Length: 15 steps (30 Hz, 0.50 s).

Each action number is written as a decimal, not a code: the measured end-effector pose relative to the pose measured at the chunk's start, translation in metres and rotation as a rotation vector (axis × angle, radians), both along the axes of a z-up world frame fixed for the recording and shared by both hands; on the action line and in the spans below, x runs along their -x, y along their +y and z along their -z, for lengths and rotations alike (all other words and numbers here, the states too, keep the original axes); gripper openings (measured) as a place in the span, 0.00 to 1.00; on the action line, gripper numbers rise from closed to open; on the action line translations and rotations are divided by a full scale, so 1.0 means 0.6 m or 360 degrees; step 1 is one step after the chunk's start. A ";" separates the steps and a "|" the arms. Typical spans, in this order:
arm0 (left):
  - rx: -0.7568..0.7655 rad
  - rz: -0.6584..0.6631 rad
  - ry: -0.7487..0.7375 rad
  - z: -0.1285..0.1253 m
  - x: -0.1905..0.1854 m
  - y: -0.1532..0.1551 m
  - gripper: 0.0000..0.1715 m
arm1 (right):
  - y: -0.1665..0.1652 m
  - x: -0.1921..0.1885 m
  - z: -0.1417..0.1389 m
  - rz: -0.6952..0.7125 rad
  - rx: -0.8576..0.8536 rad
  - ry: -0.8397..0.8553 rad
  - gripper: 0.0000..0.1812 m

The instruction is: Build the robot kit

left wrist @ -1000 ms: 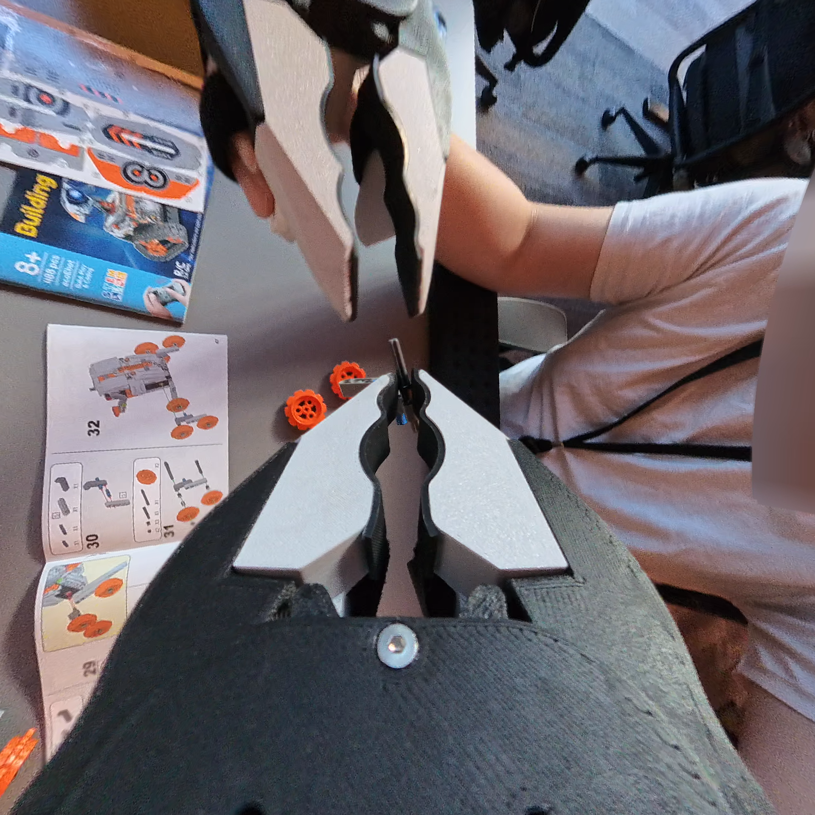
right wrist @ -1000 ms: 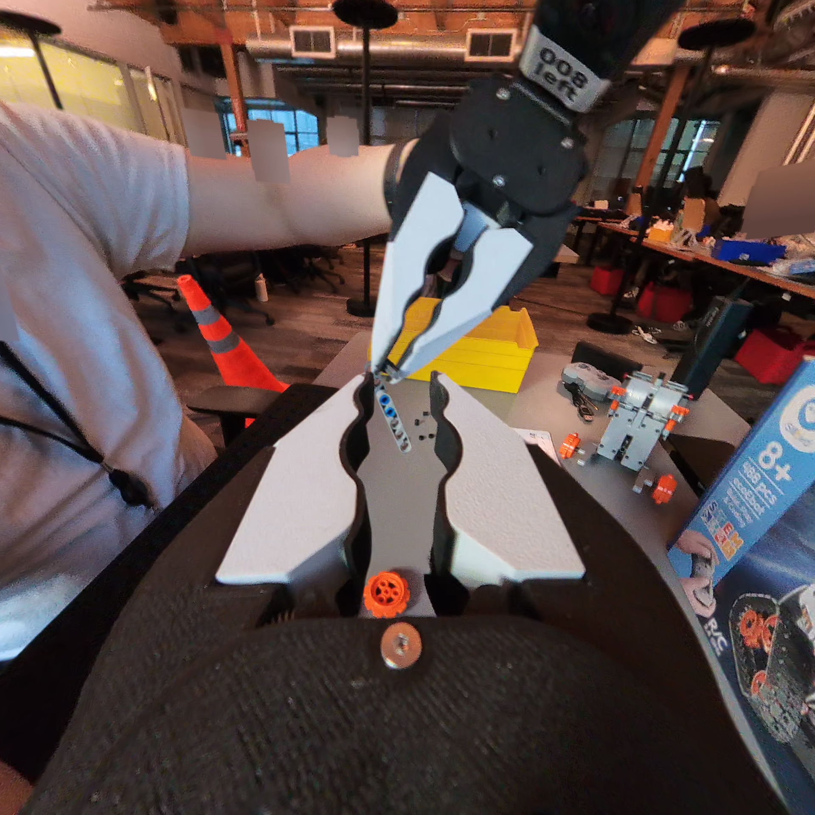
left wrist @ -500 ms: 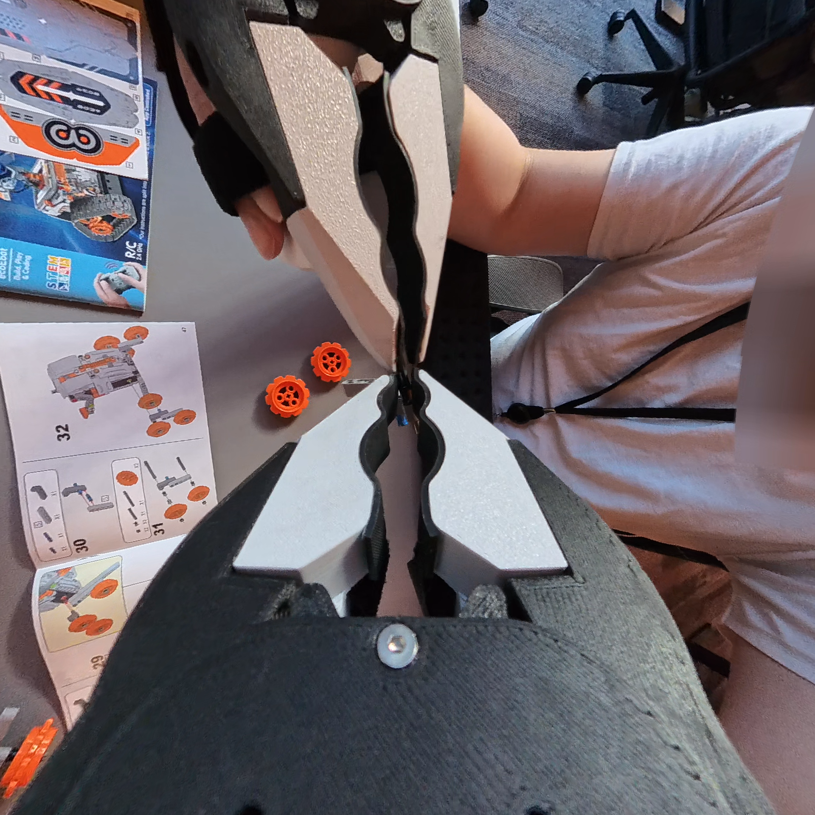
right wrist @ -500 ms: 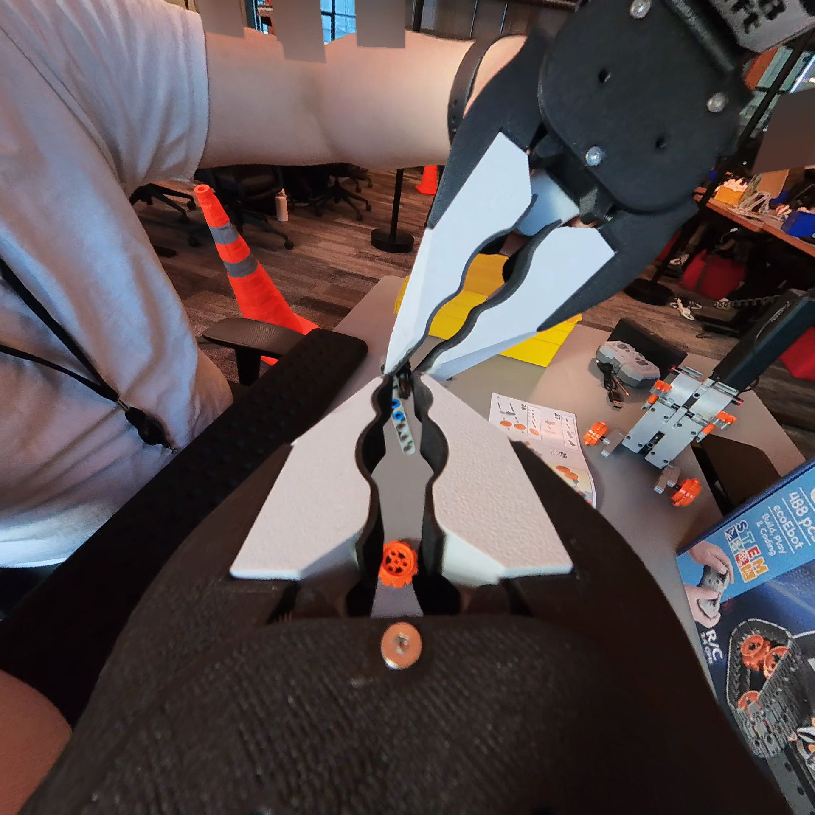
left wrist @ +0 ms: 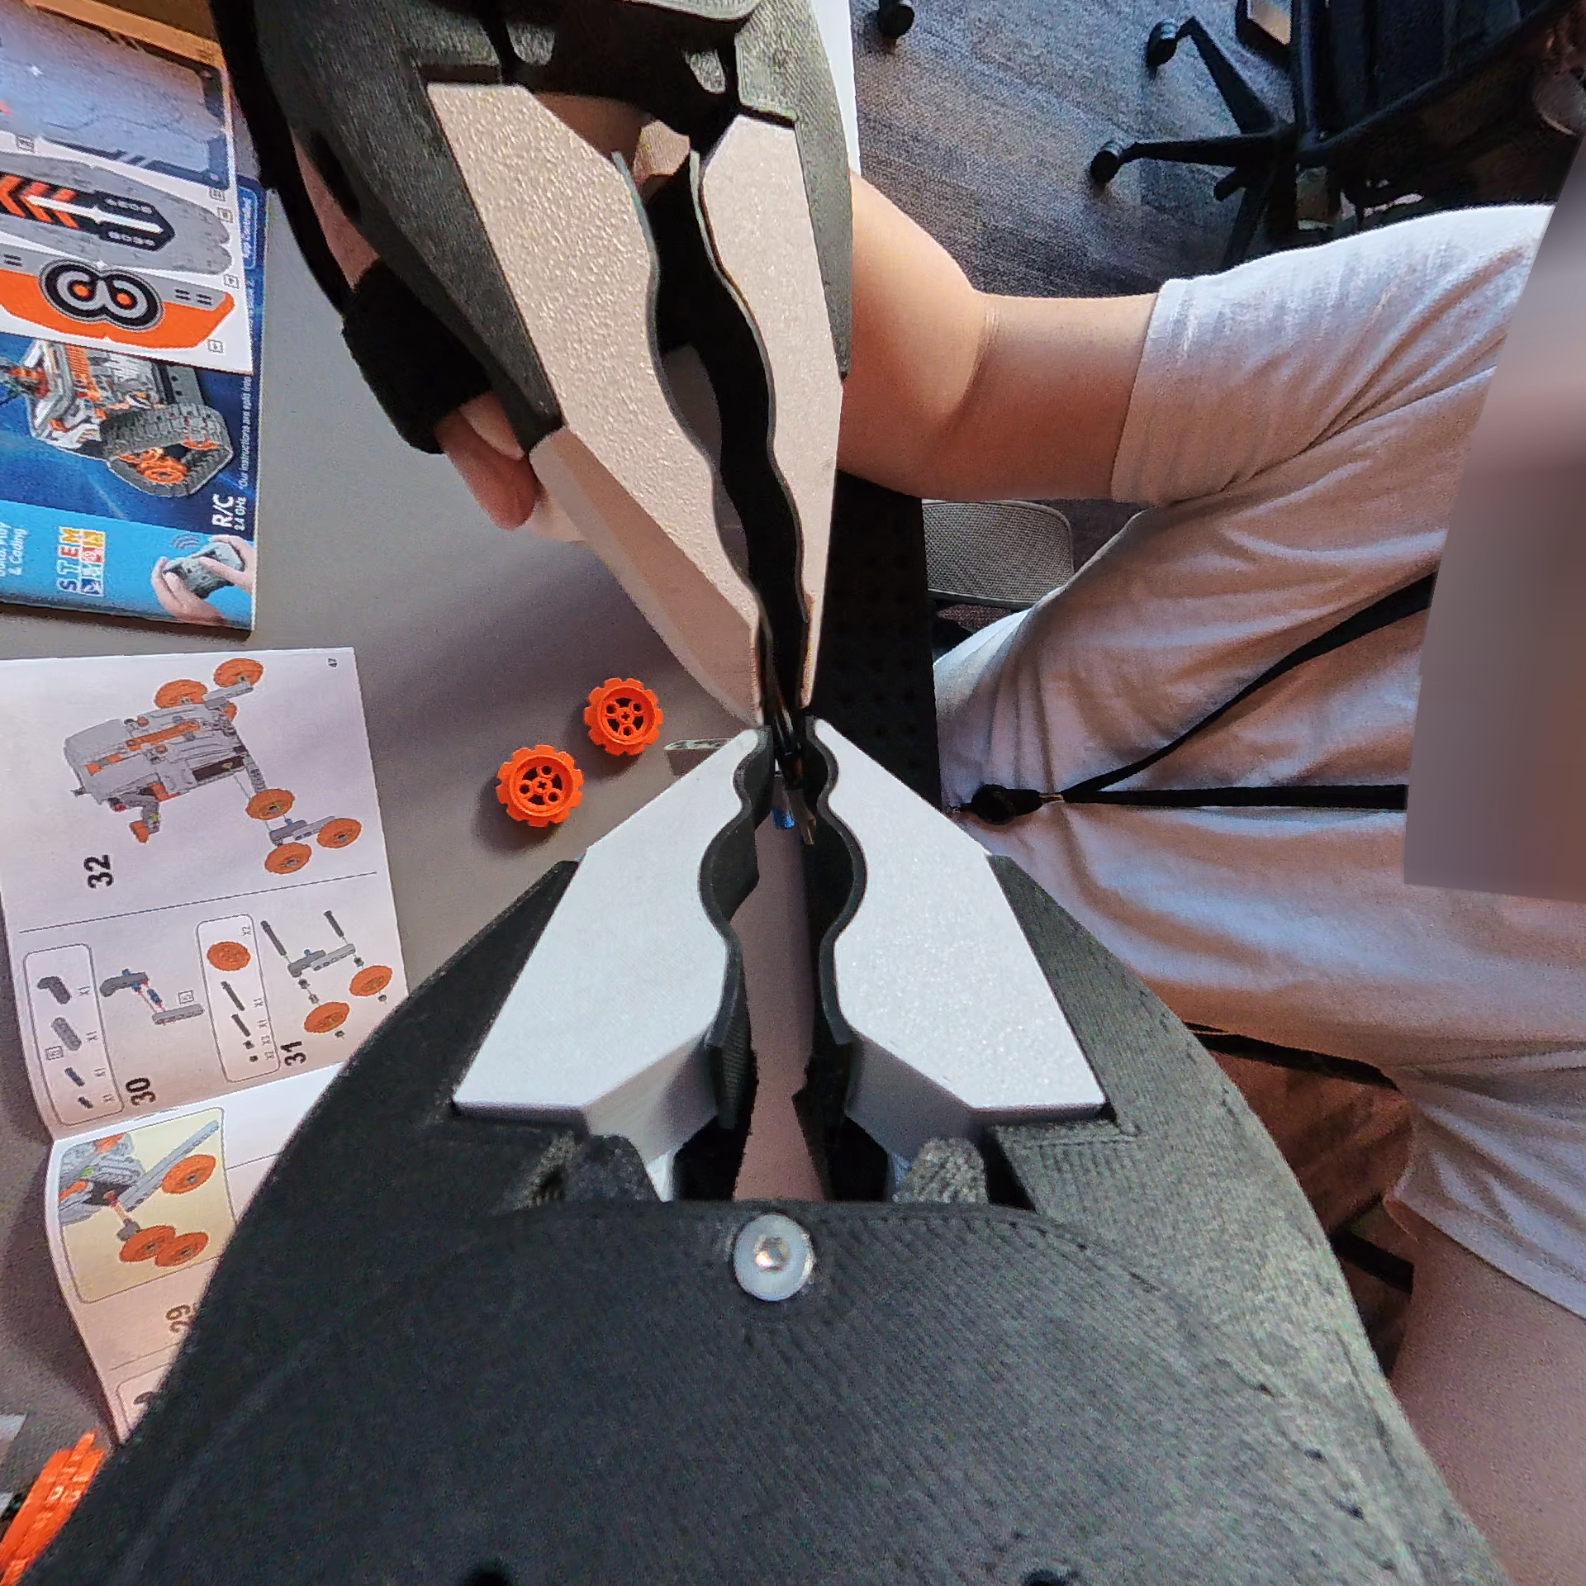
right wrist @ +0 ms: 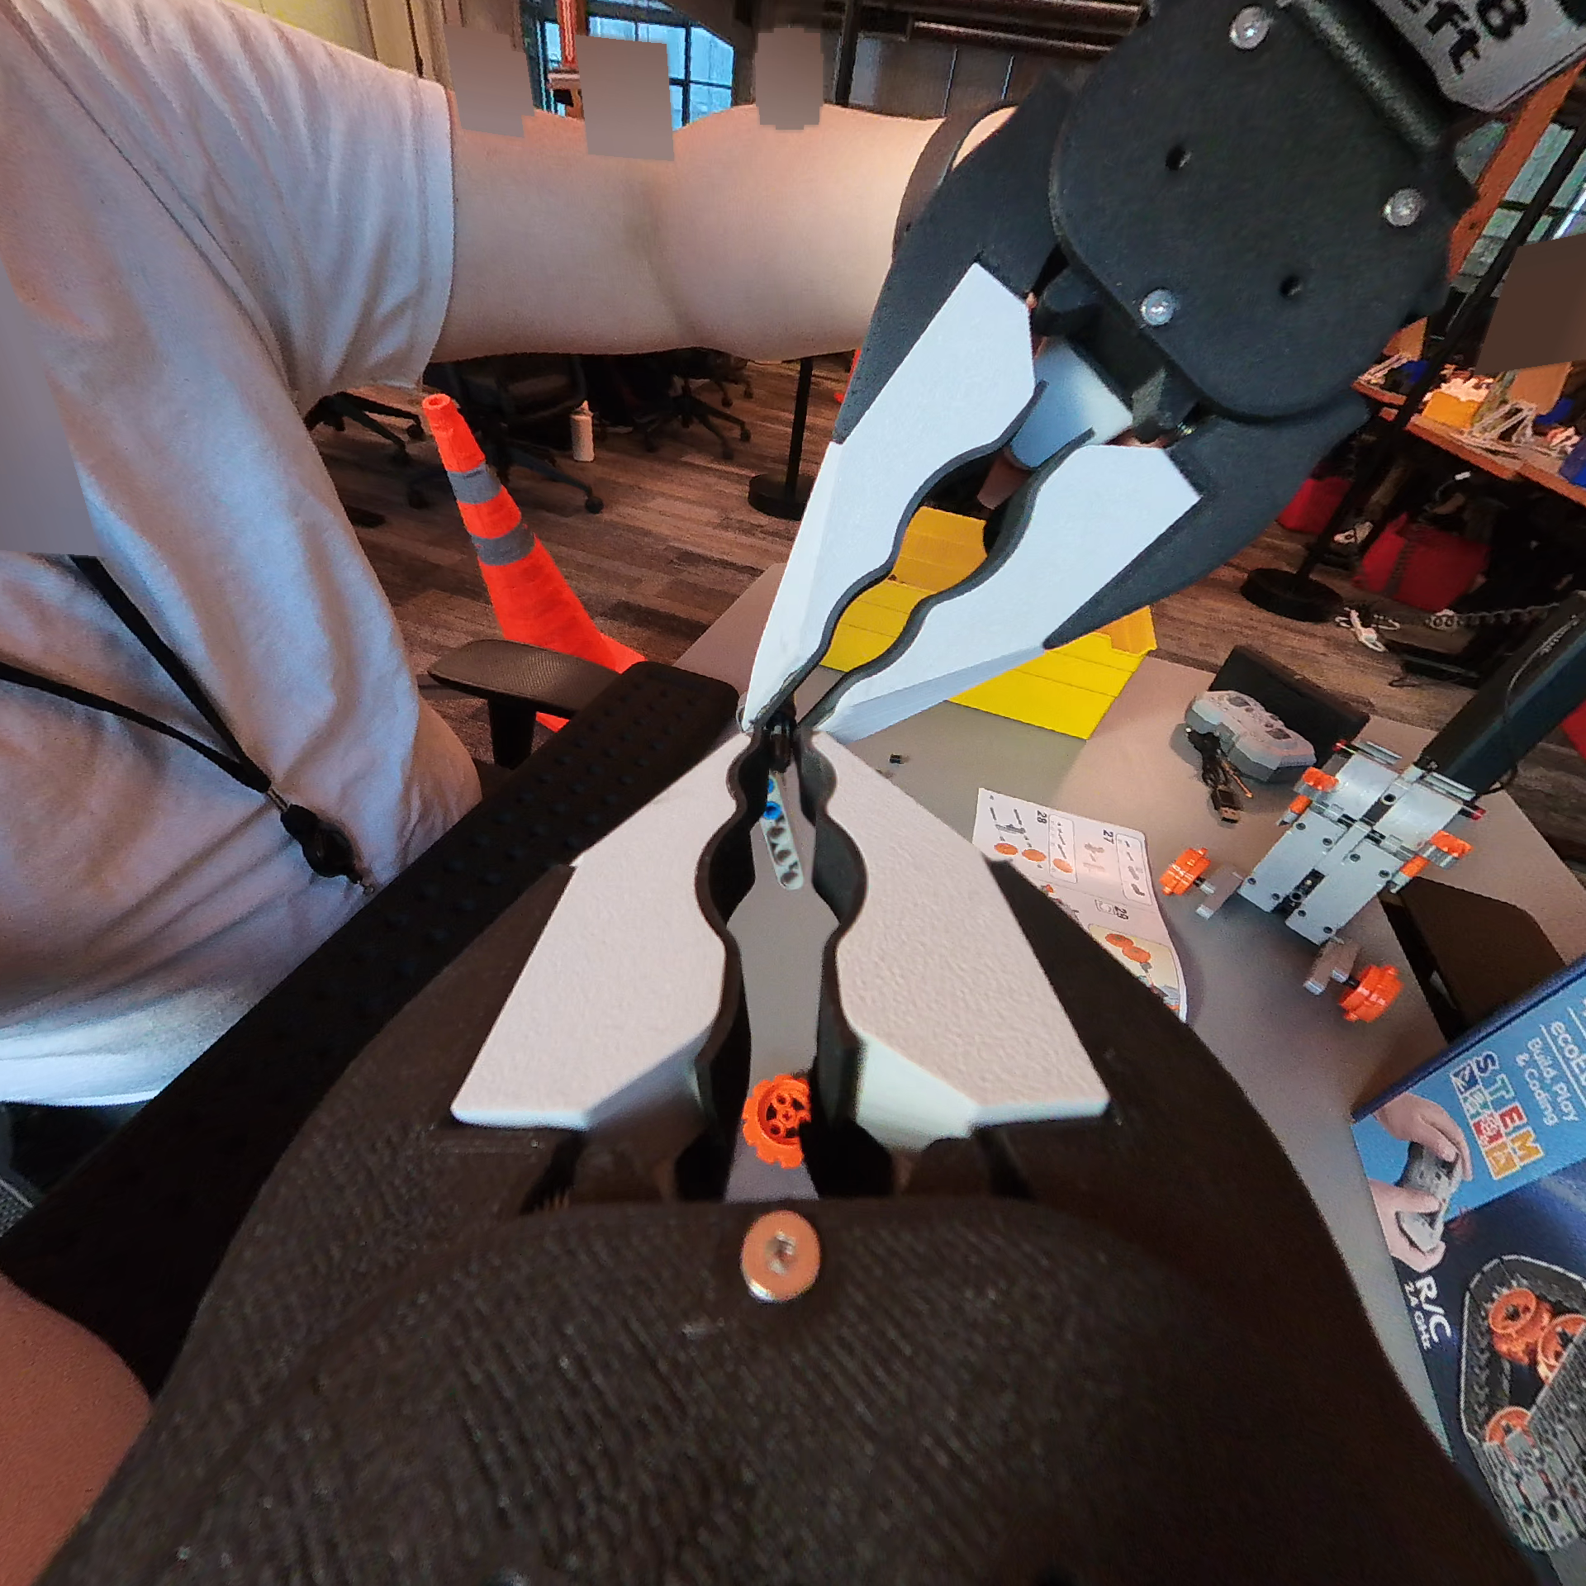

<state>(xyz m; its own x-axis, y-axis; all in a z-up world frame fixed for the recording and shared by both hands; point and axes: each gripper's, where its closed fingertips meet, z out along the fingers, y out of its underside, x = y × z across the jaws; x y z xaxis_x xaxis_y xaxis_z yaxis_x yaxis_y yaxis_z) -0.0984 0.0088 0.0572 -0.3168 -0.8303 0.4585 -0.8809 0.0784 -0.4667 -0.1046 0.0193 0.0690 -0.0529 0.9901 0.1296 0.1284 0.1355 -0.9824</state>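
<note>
Grey perforated plastic beam with one blue pin in its top hole sits pinched between the tips of the right gripper, jaws narrowed onto it, above the grey table. Left gripper meets it tip to tip, its jaws drawn close on a thin black axle; whether the right gripper's tips also touch that axle cannot be told. Two loose orange toothed wheels lie on the table just left of the tips, beside one open instruction booklet and one blue printed box. One grey-and-orange brick chassis, one grey controller and one yellow bin stand farther off.
</note>
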 end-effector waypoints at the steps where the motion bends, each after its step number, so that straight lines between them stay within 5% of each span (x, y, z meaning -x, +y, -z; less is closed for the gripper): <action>1: 0.0003 0.0003 0.0001 -0.001 0.001 0.000 0.01 | -0.002 0.001 -0.001 -0.0013 0.0005 0.0002 0.02; 15: -0.0008 -0.0051 0.0030 0.009 -0.008 0.005 0.02 | 0.002 -0.012 0.010 -0.0065 -0.0006 0.0025 0.02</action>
<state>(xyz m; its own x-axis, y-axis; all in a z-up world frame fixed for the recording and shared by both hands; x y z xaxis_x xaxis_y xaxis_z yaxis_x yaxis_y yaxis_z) -0.0936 0.0118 0.0518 -0.2816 -0.8421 0.4601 -0.8916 0.0523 -0.4499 -0.0975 0.0207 0.0631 -0.0910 0.9867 0.1347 0.1071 0.1442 -0.9837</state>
